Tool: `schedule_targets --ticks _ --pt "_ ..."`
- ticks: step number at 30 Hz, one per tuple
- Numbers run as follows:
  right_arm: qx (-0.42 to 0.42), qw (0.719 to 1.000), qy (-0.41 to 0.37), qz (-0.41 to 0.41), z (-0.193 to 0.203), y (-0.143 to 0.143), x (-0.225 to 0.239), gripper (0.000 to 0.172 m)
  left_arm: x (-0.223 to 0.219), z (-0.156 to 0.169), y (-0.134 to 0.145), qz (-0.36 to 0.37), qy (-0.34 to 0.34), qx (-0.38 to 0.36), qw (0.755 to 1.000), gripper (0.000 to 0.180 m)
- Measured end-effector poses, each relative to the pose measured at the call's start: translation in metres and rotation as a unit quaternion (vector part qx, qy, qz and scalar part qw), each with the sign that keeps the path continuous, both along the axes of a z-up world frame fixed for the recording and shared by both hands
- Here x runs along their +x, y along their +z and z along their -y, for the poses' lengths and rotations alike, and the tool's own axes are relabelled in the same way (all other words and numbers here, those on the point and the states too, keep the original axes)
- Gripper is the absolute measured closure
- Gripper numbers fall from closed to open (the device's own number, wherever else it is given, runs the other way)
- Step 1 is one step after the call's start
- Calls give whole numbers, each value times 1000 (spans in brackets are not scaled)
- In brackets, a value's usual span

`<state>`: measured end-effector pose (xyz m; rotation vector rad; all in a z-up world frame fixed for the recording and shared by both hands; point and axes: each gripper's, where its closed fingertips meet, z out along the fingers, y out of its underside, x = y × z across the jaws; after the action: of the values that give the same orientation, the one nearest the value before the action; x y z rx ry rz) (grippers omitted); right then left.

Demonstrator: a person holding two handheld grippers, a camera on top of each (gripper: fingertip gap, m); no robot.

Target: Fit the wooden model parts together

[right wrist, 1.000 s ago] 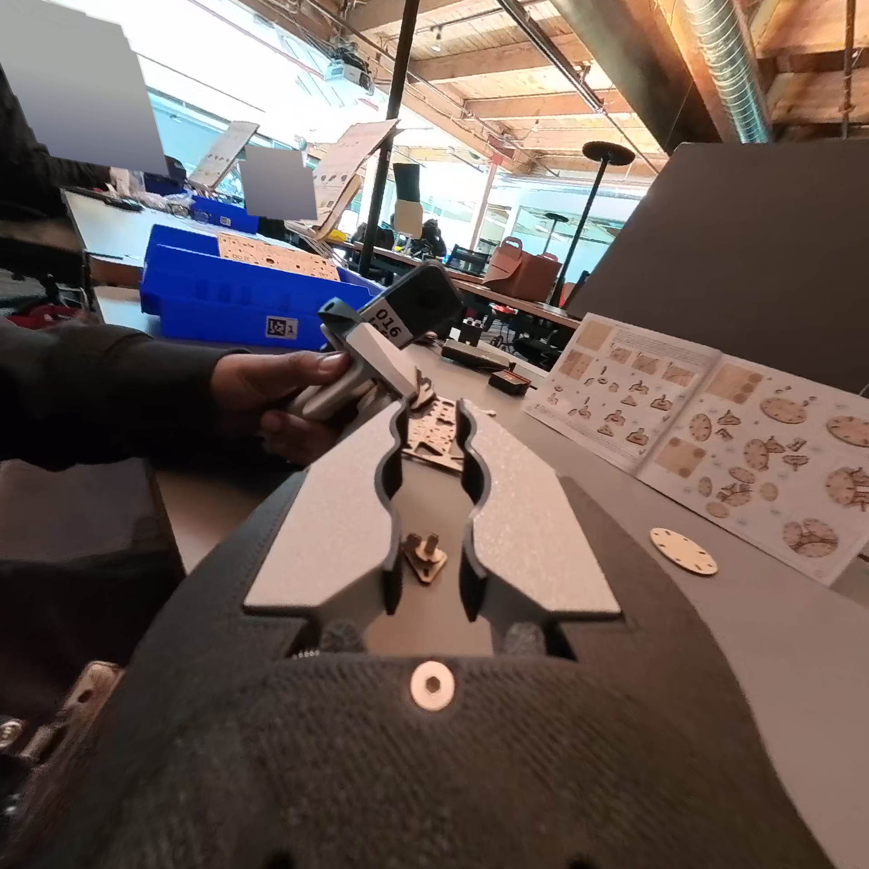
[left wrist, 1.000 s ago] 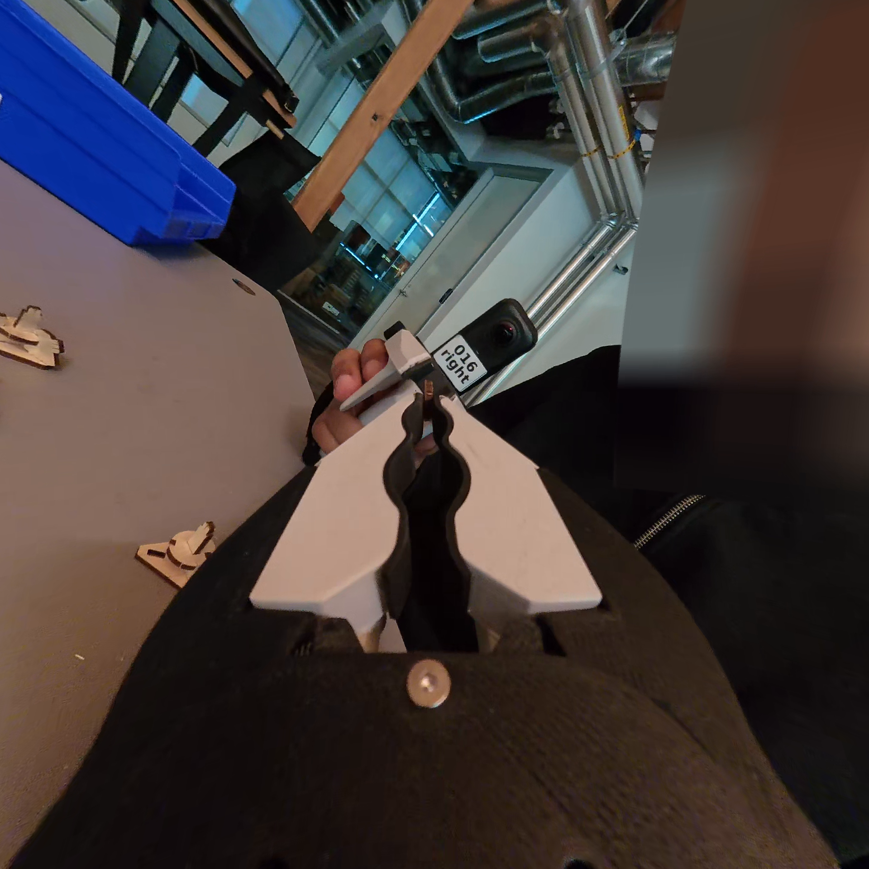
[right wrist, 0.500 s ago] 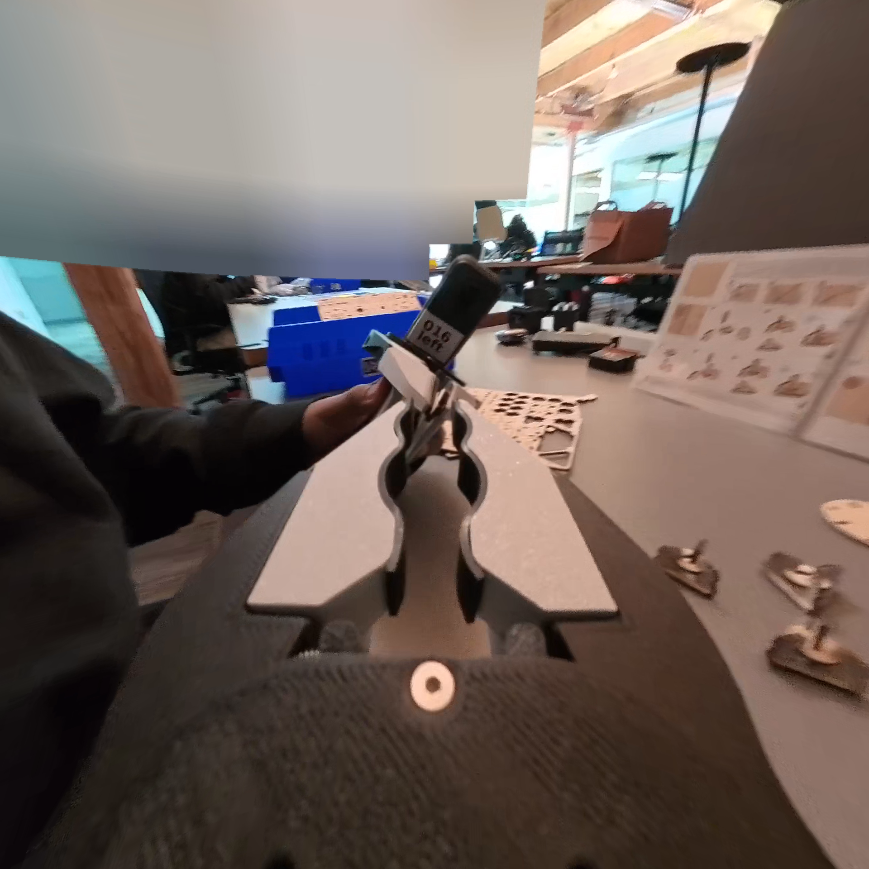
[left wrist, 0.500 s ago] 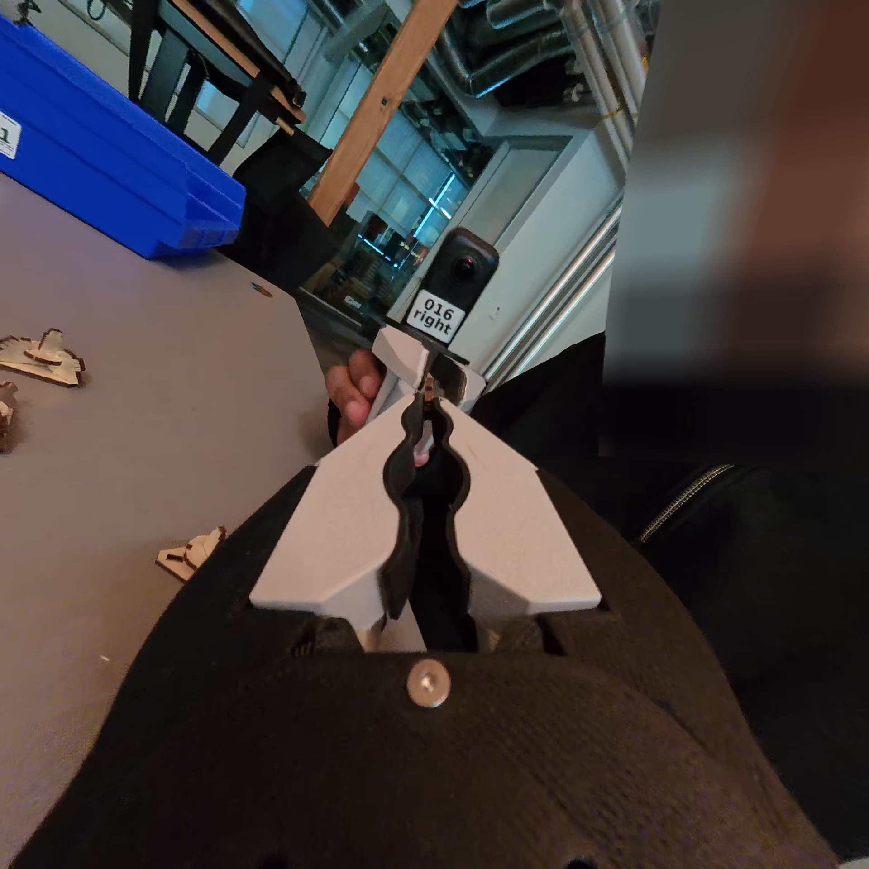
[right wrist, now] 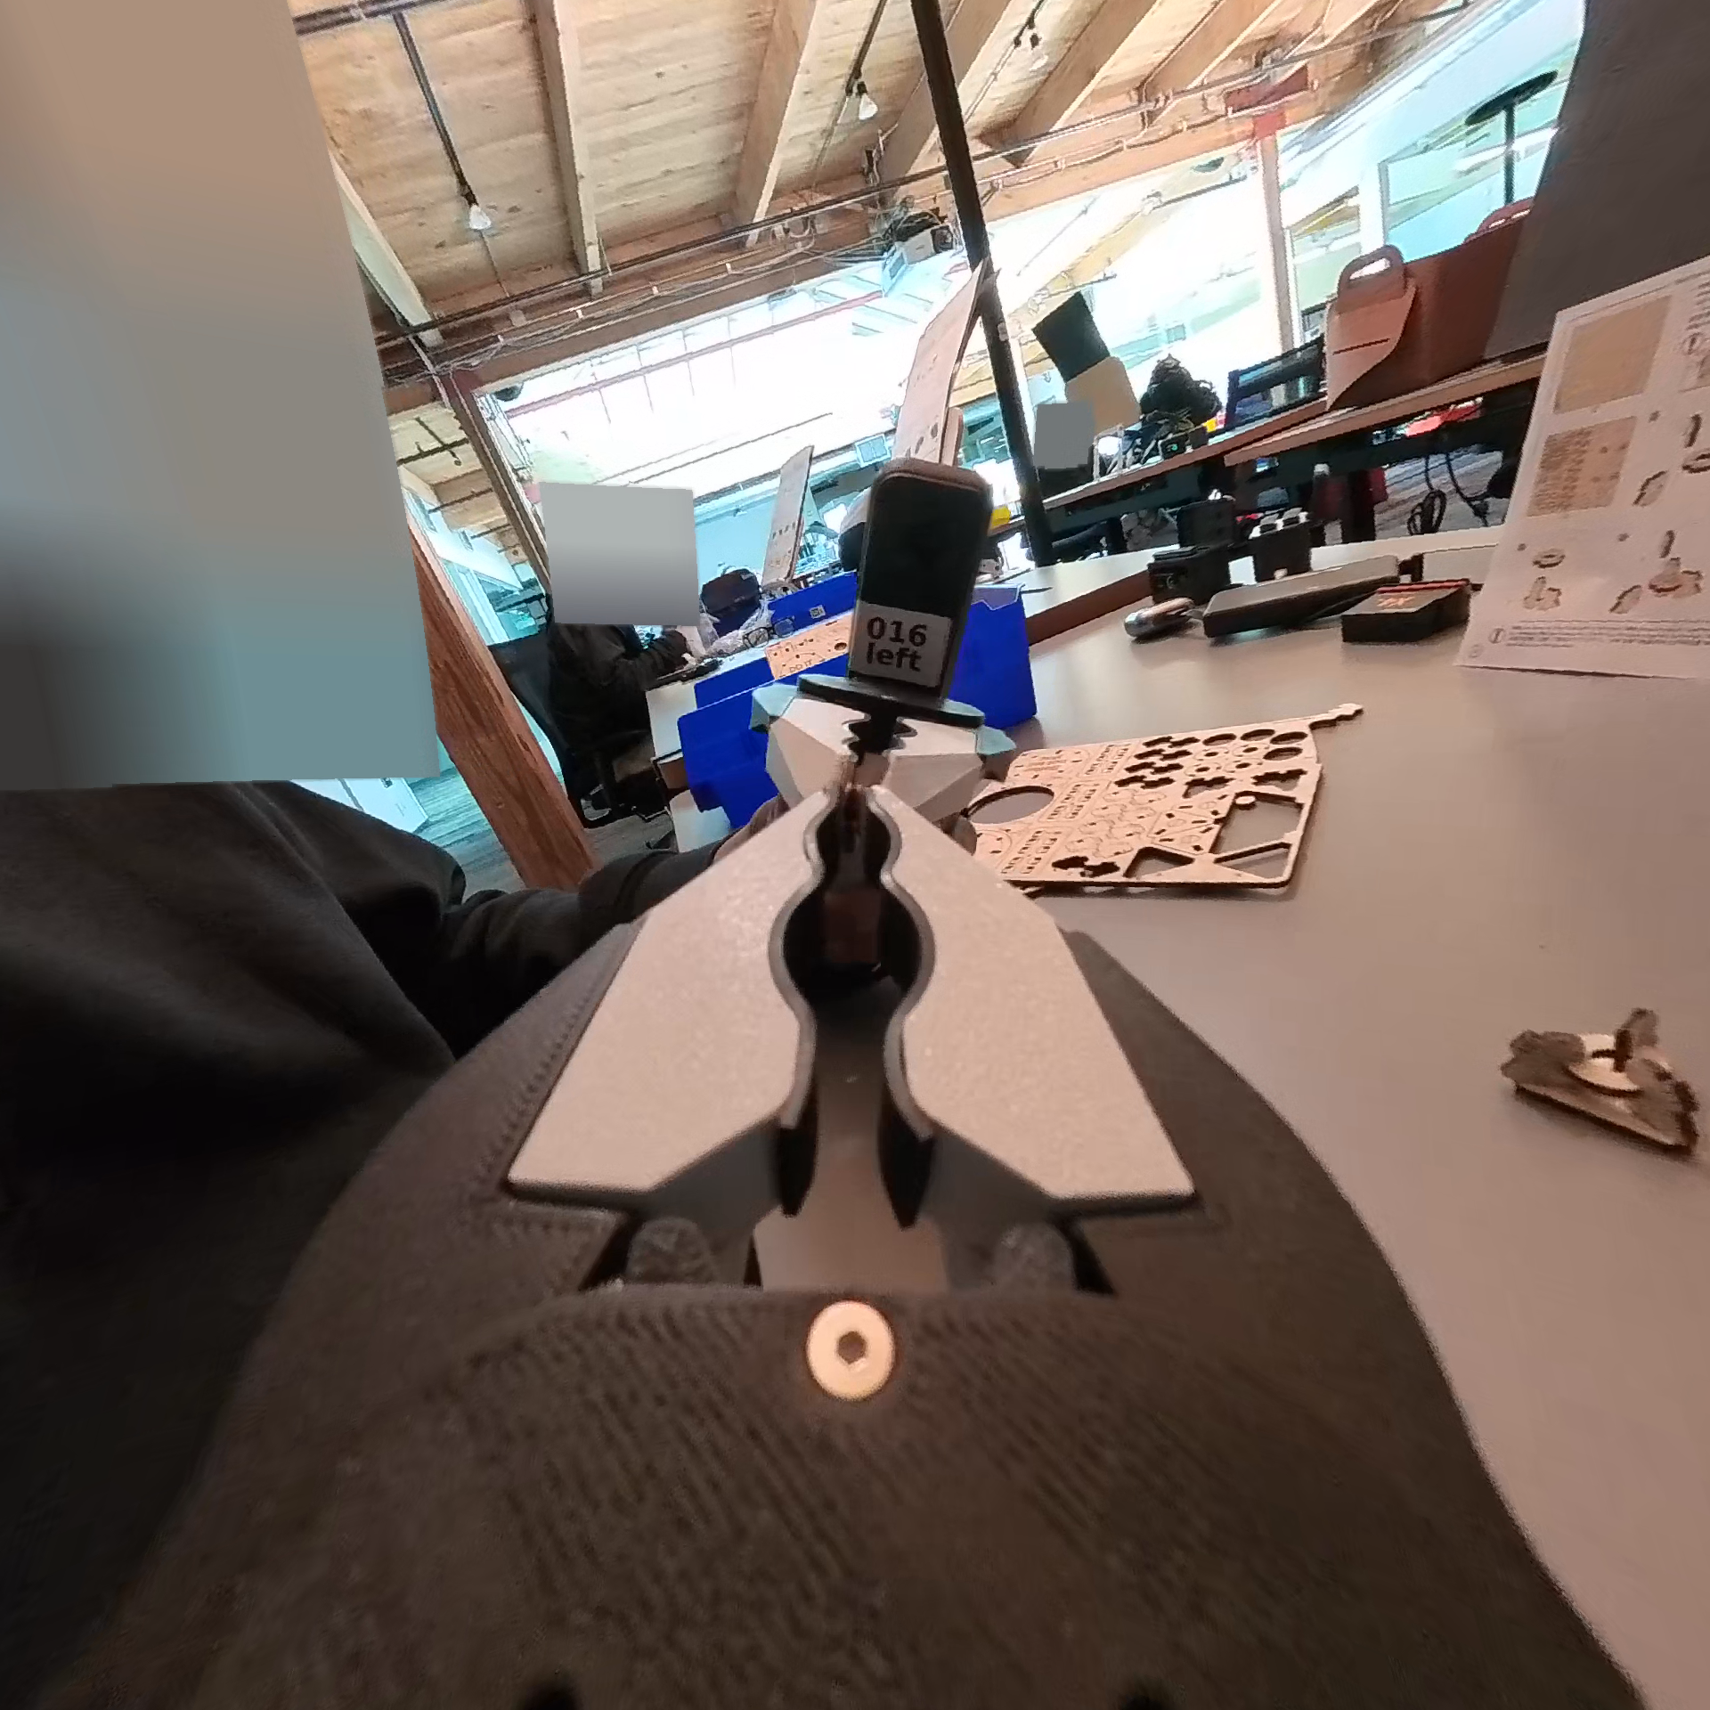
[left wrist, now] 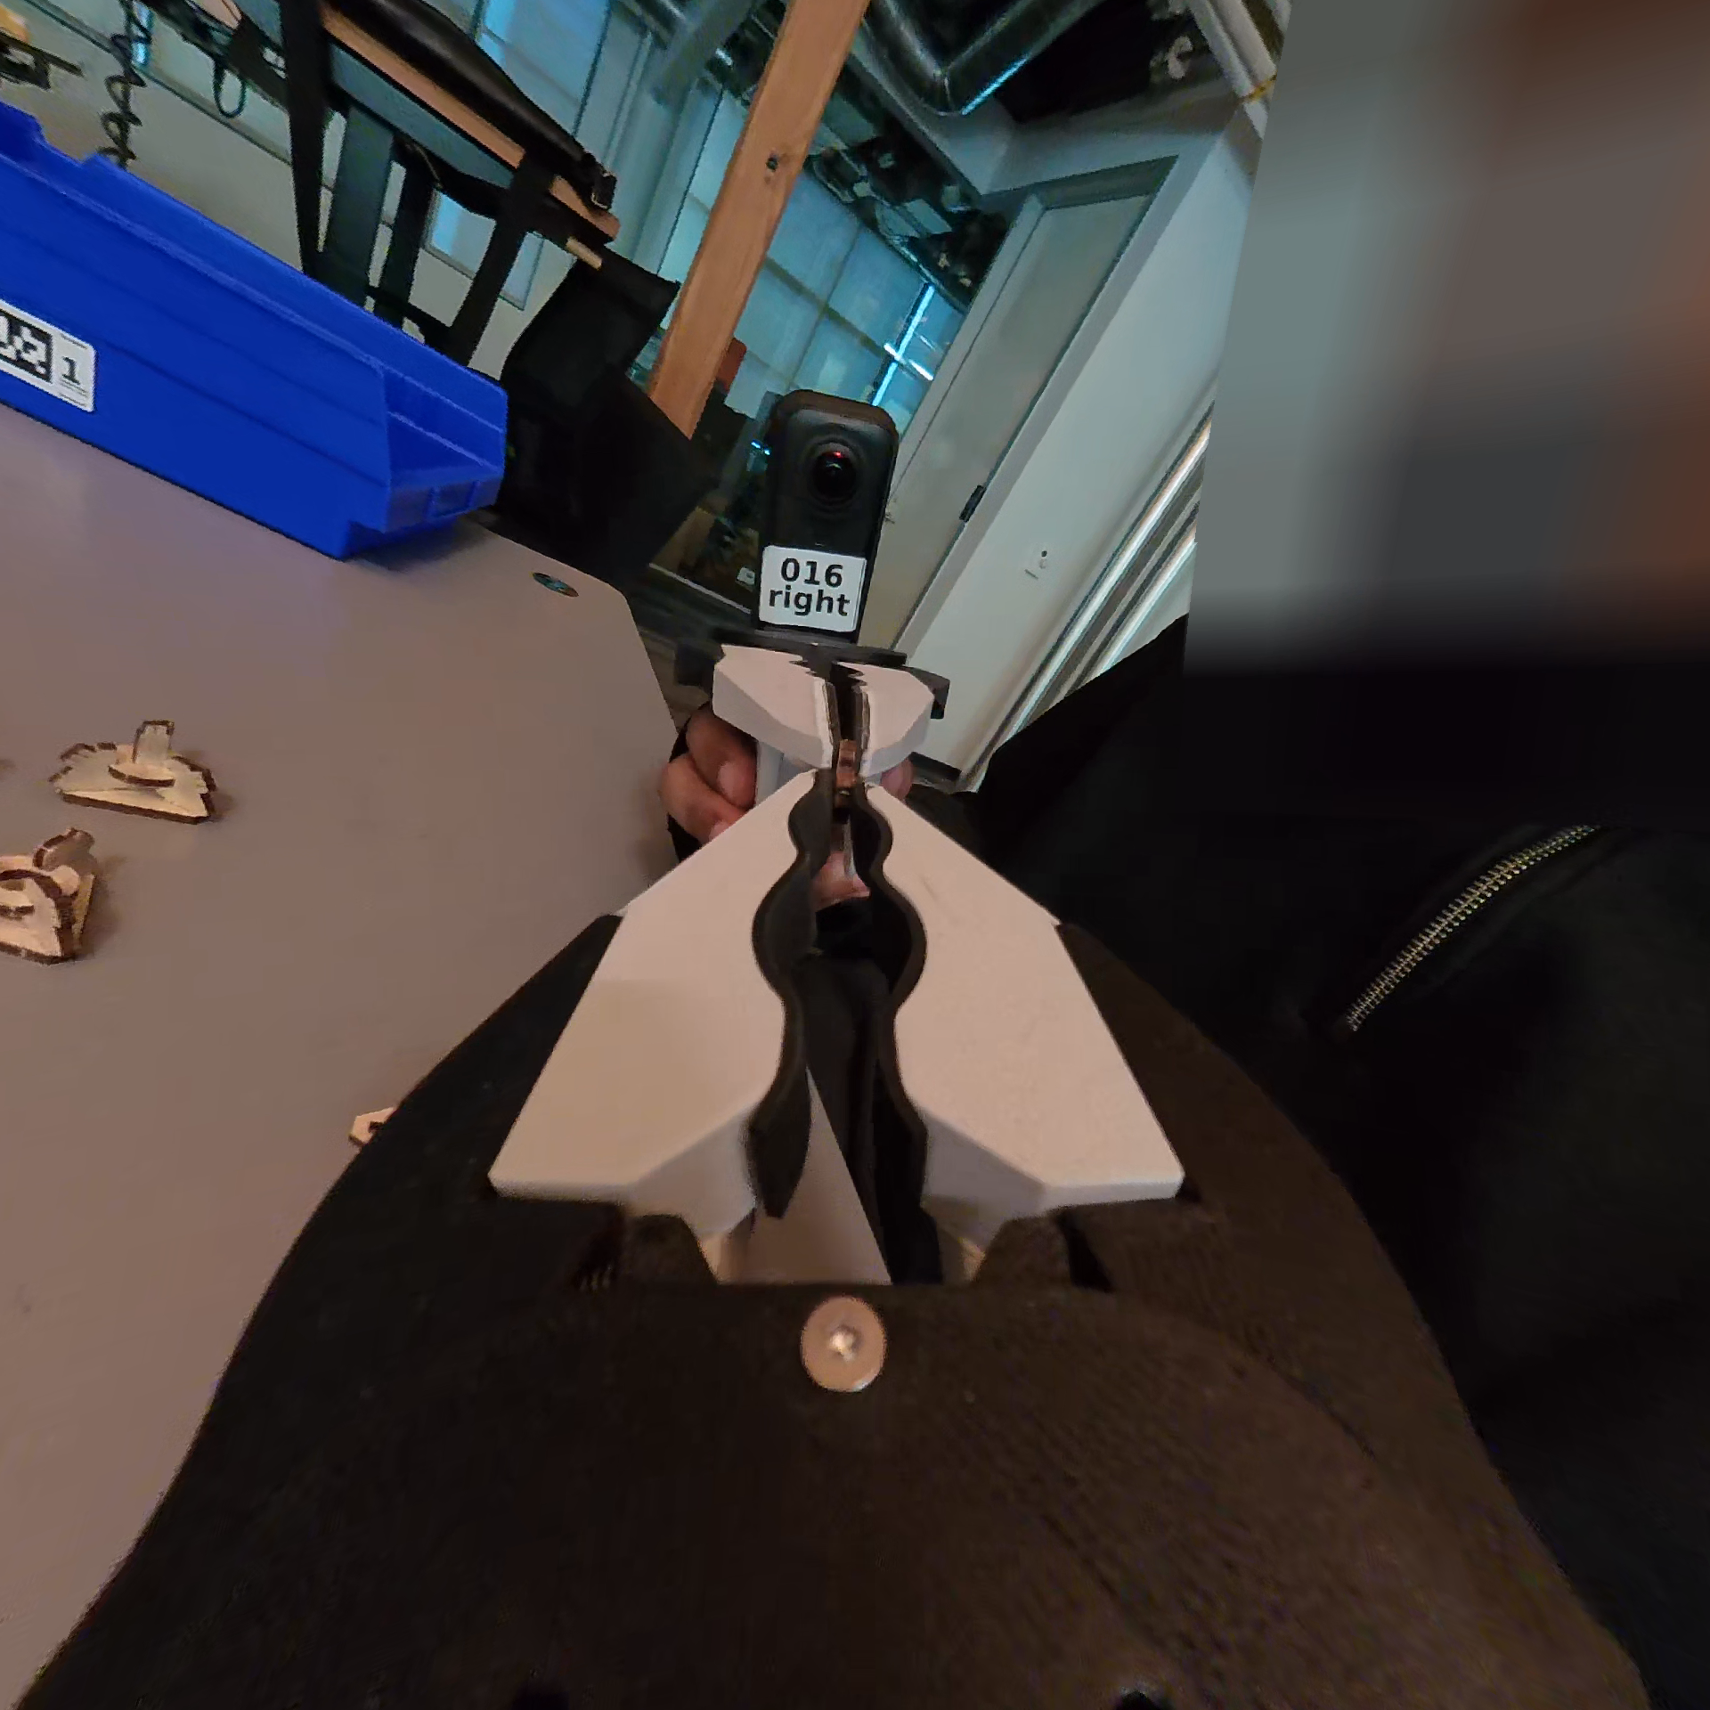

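My two grippers meet tip to tip above the near edge of the grey table [left wrist: 278,833]. My left gripper [left wrist: 837,794] is shut on a small thin wooden piece [left wrist: 843,773] that sticks out past its tips. My right gripper [right wrist: 851,803] faces it and is shut on the same wooden piece [right wrist: 848,794], with a brown part showing in the hollow between its fingers. In the left wrist view the right gripper [left wrist: 840,736] pinches the piece from the far side. In the right wrist view the left gripper [right wrist: 870,768] stands just behind my tips. A hand holds each gripper.
A blue bin [left wrist: 231,370] stands at the table's far left. Small wooden assemblies [left wrist: 134,773] [left wrist: 42,893] lie on the table, another lies at the right [right wrist: 1601,1083]. A plywood sheet with cutouts [right wrist: 1157,814], an instruction sheet [right wrist: 1619,500] and black devices [right wrist: 1295,601] lie beyond. The grippers are tip to tip, or close to it.
My right gripper swung round to face the left one, moved its open fingers around the wooden piece and closed on it. My left gripper stayed shut on the piece.
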<state>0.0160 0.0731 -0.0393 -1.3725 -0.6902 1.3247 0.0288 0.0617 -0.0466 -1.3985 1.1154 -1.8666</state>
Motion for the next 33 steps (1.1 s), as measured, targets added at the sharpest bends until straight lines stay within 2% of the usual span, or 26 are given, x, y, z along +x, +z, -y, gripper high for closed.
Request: schedule_targets --ticks 2,4,5,8,11,13,18,22,25,28,33 --pt "7 1000 -7 2 -1 0 1 172 0 -5 -5 -19 20 16 1000 177" --pt "18 999 -40 8 -9 1 9 172 -3 -16 -11 -51 67 53 995 149" --pt "18 998 -60 17 -16 -1 16 172 -5 -24 -17 -75 99 81 989 141" --pt "28 988 -107 106 -31 -18 30 171 -11 -46 -50 -197 178 175 948 140" --pt "57 956 -132 255 -37 -51 29 171 -9 -51 -86 -306 187 215 908 141" --pt "93 935 -139 313 -35 -62 24 171 -5 -48 -102 -356 174 227 890 141" --pt "186 855 -152 461 -36 -97 20 171 -6 -52 -118 -411 186 269 851 144" --pt "238 811 -151 513 -37 -111 15 171 -5 -52 -117 -408 186 268 853 162" --pt "256 797 -147 526 -38 -115 12 171 -5 -51 -118 -409 183 264 854 163" --pt "251 805 -140 519 -38 -114 9 171 -5 -50 -118 -406 179 264 856 164" --pt "206 835 -119 496 -38 -111 8 171 -5 -51 -114 -396 184 261 861 164"
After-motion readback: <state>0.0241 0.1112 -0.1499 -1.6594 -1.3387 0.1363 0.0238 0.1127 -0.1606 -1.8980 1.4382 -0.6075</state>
